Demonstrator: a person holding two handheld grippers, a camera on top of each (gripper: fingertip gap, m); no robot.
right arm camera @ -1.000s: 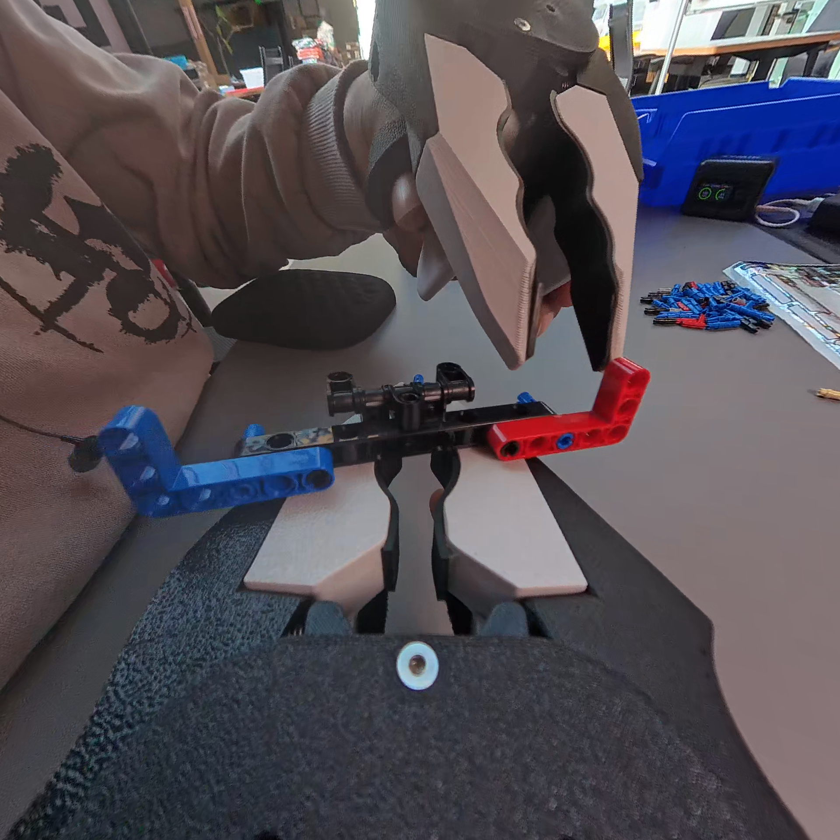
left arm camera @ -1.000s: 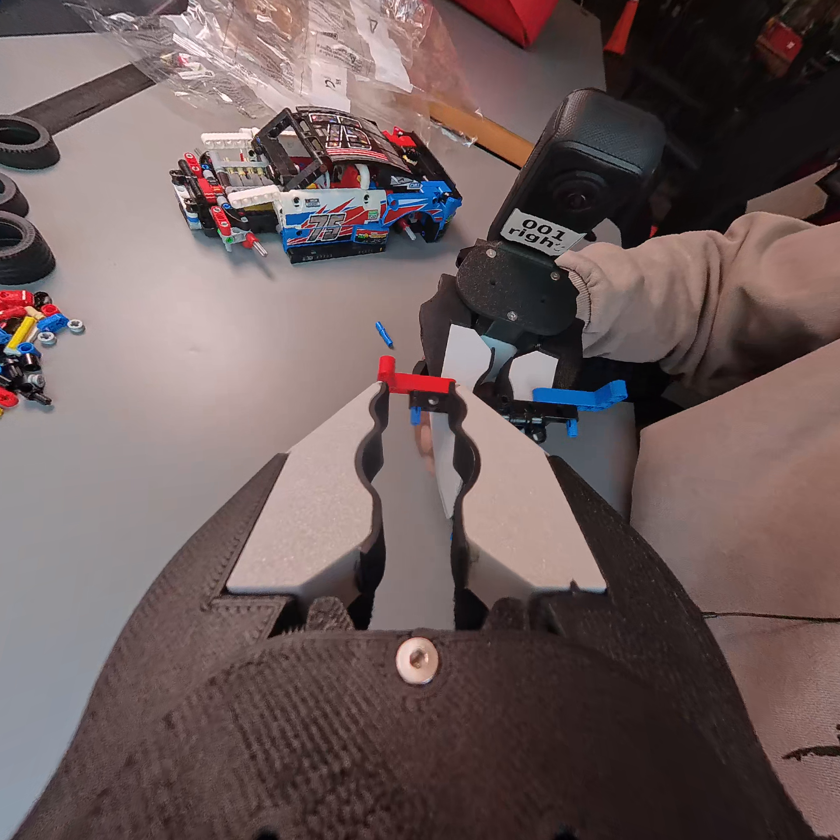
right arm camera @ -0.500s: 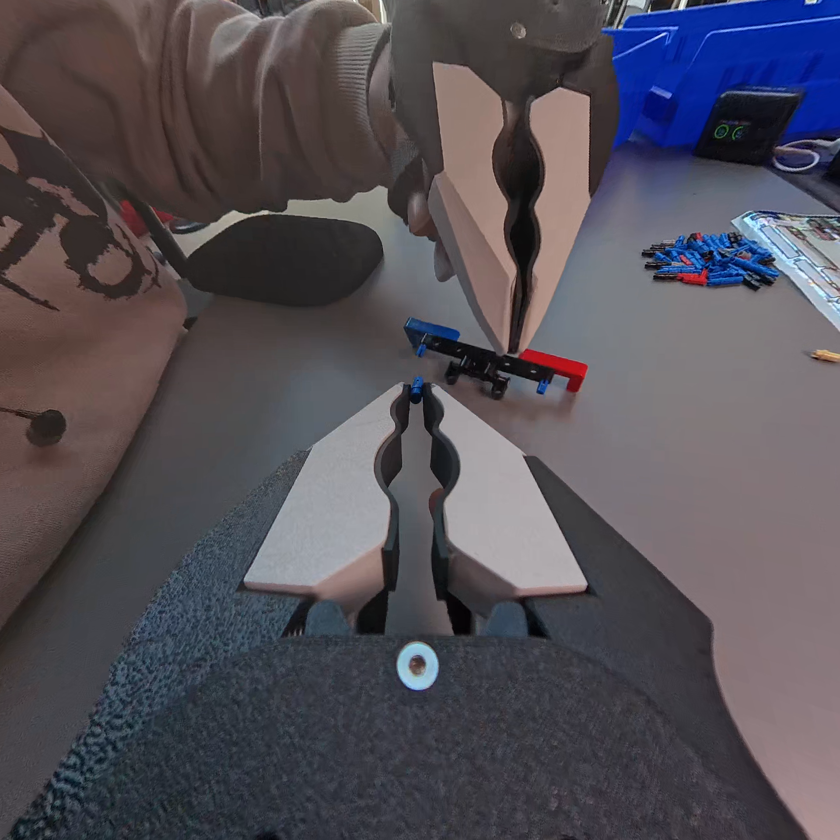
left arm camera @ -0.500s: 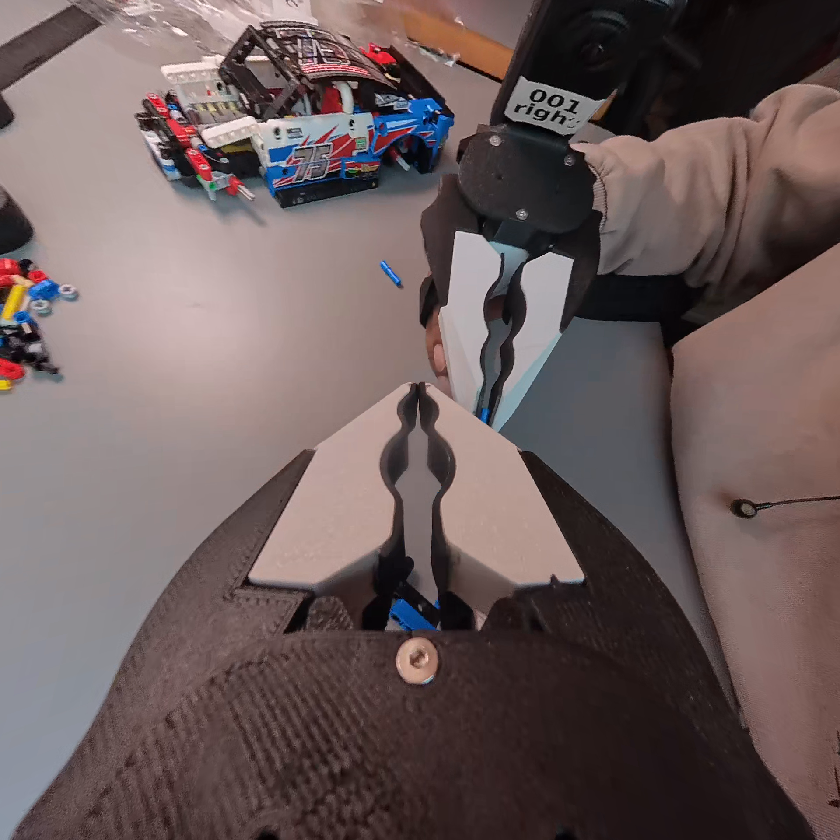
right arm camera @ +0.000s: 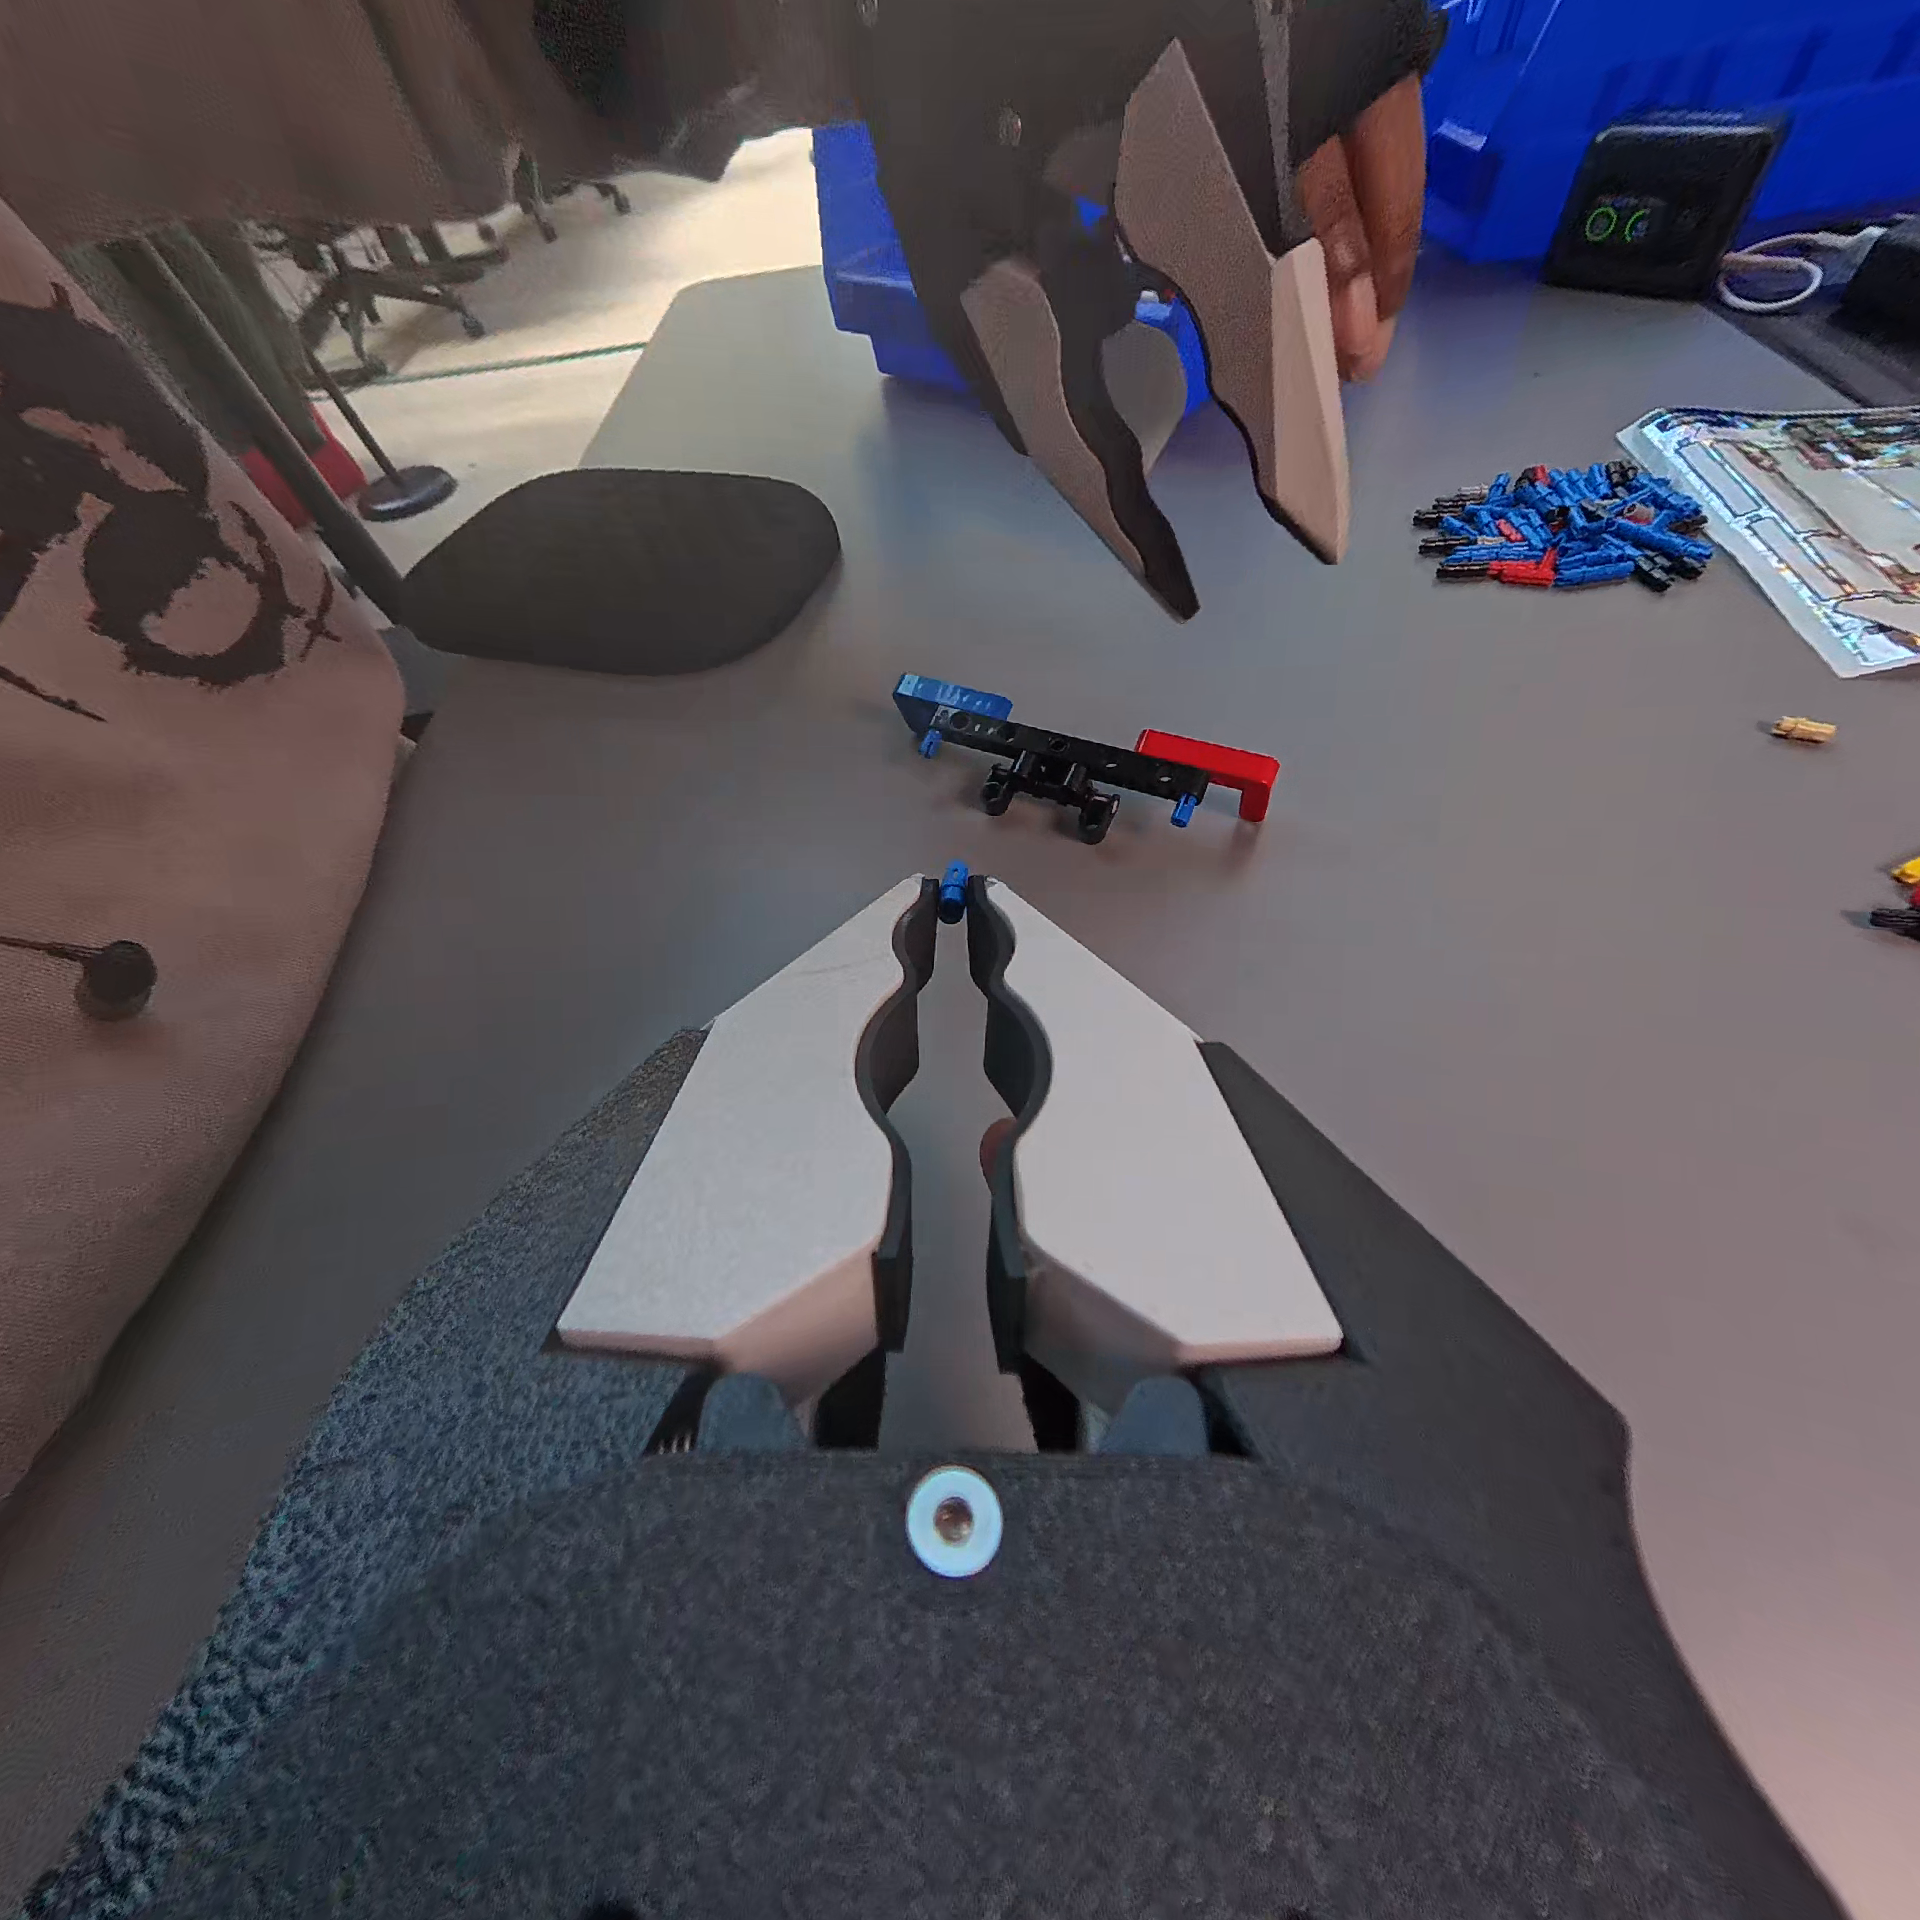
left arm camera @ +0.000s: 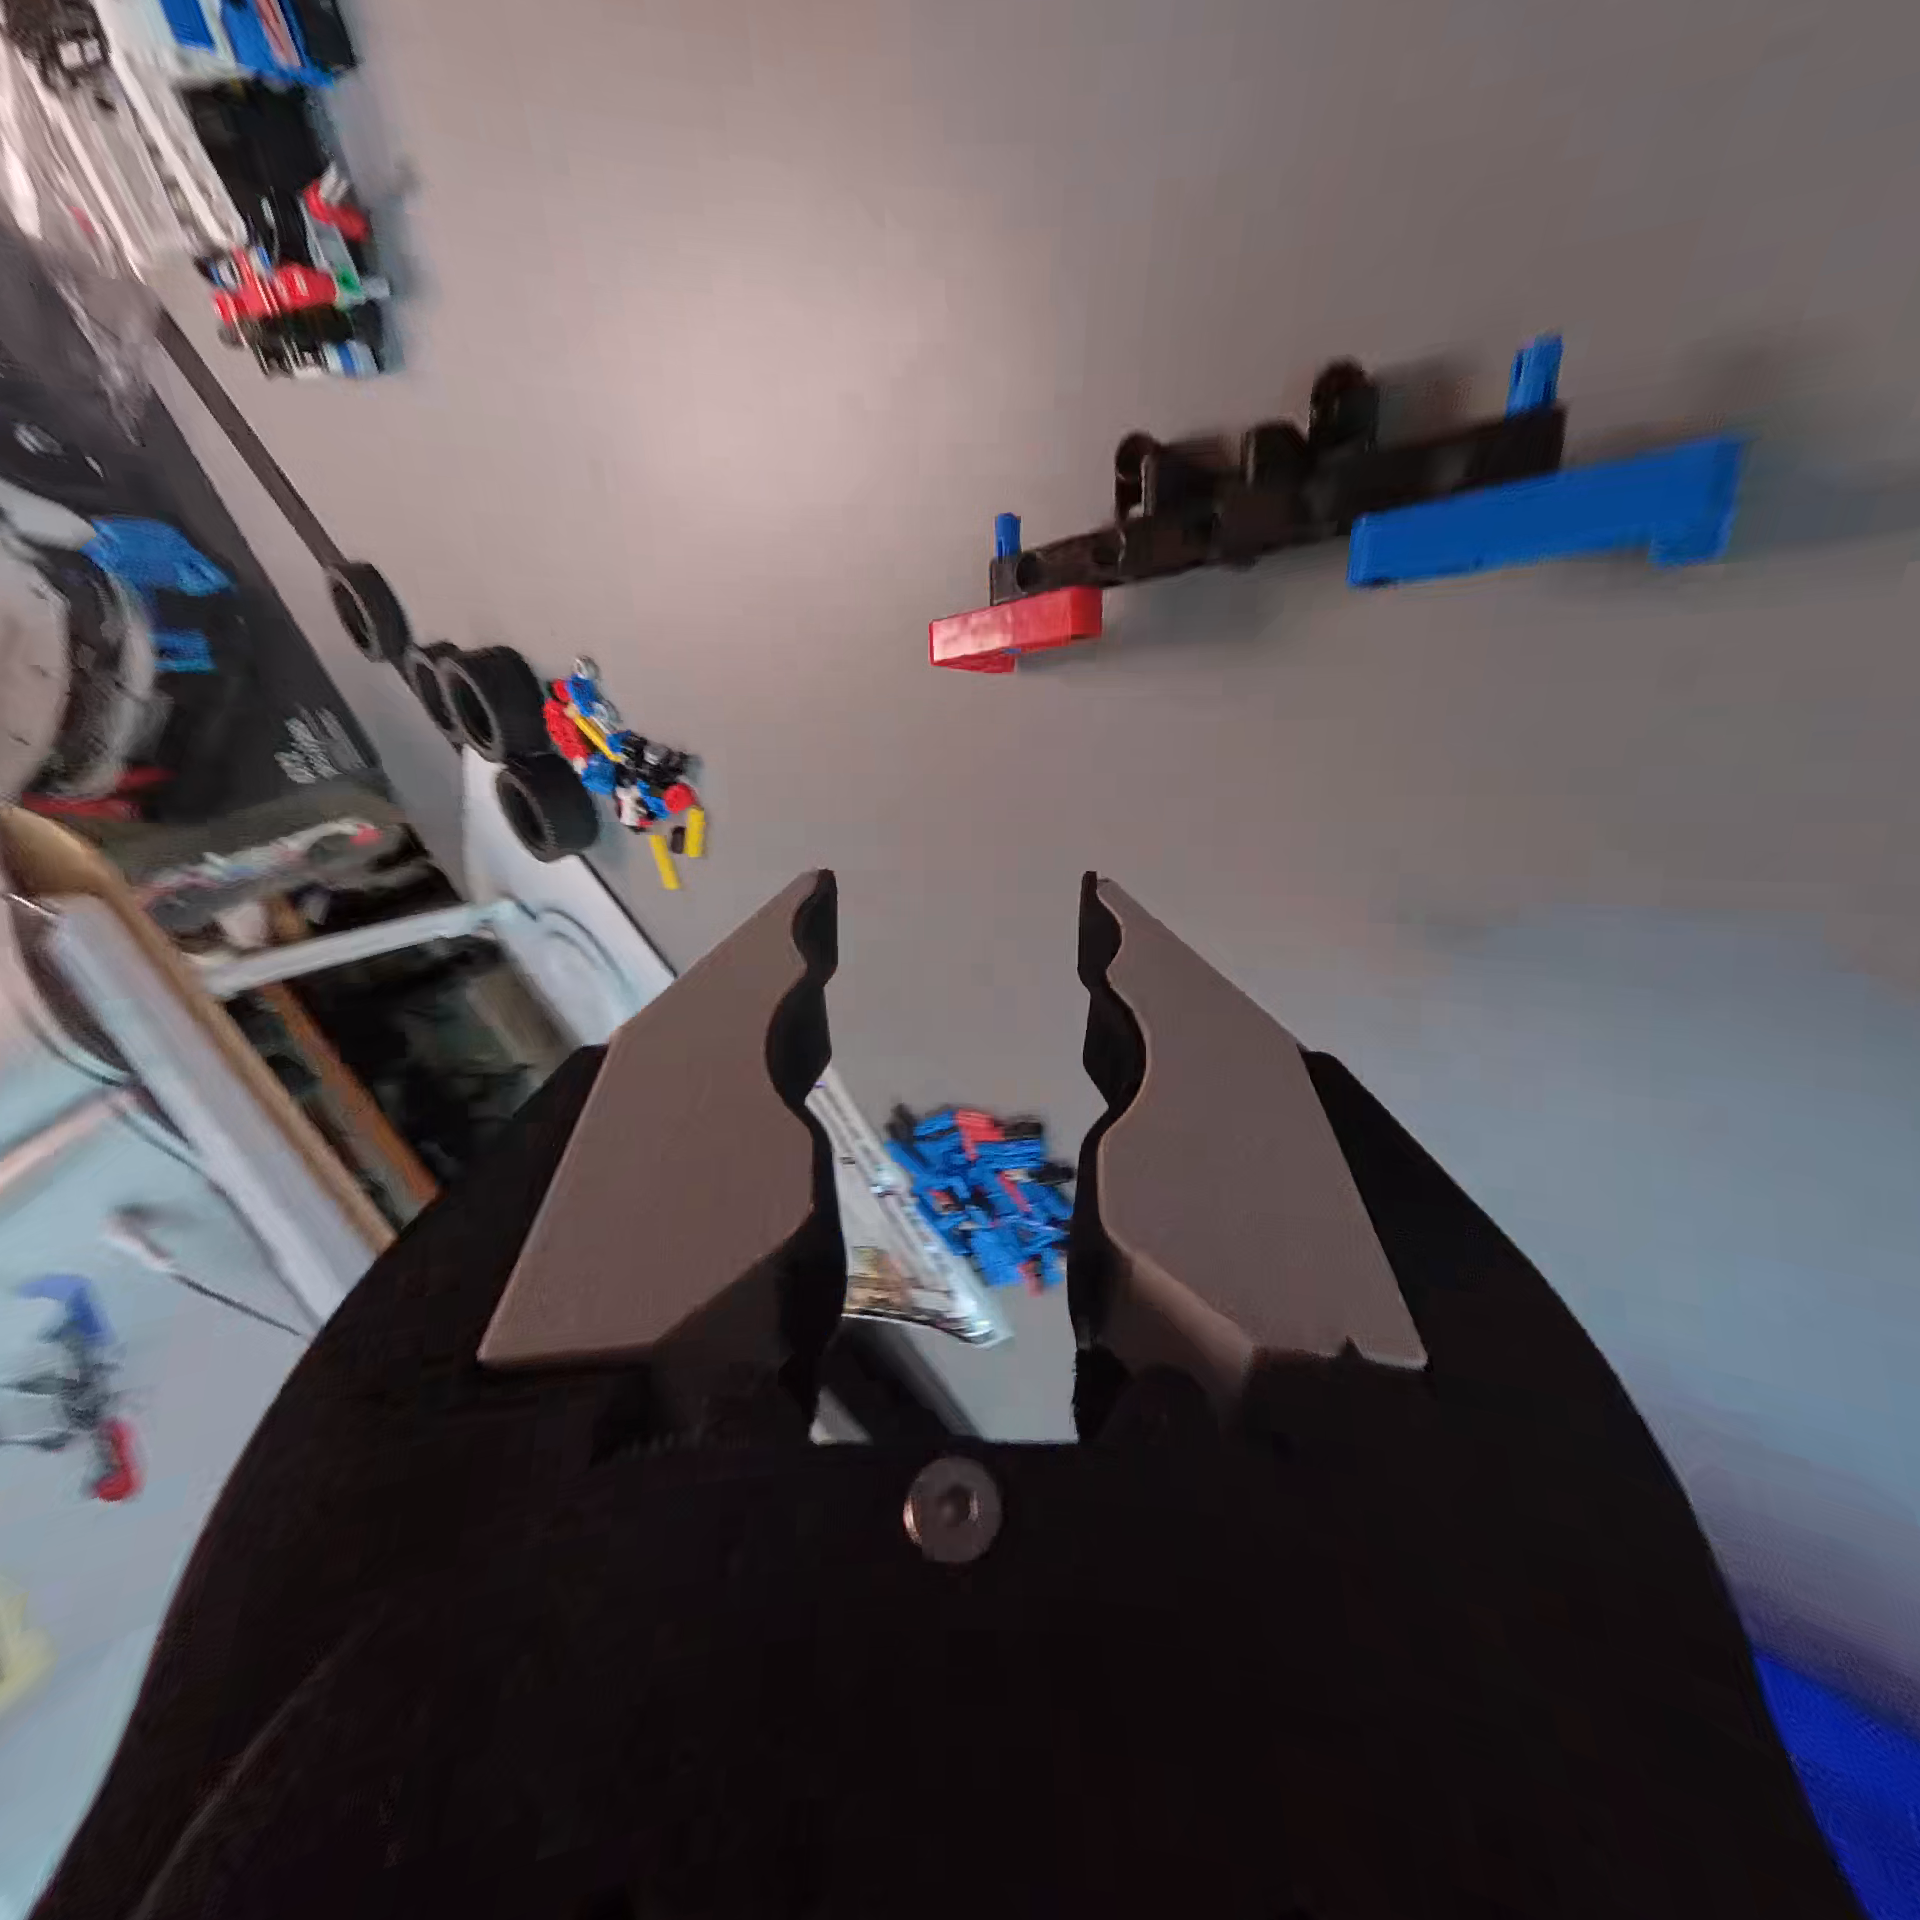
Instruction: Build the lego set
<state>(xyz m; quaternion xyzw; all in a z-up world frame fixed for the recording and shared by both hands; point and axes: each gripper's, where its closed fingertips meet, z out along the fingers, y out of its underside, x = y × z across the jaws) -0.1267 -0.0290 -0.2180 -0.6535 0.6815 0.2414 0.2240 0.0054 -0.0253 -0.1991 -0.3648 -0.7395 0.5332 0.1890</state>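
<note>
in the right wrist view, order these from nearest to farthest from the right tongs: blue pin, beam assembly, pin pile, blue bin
1. Blue pin: pinched at the tips of the right tongs.
2. Beam assembly: on the table just ahead, slightly right.
3. Pin pile: farther off, to the right, beside the instruction sheet.
4. Blue bin: at the table's far edge.

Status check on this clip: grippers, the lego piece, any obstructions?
Left gripper open, empty, aloft. Right gripper shut on blue pin. Beam assembly flat on table, untouched. Path clear.
</note>
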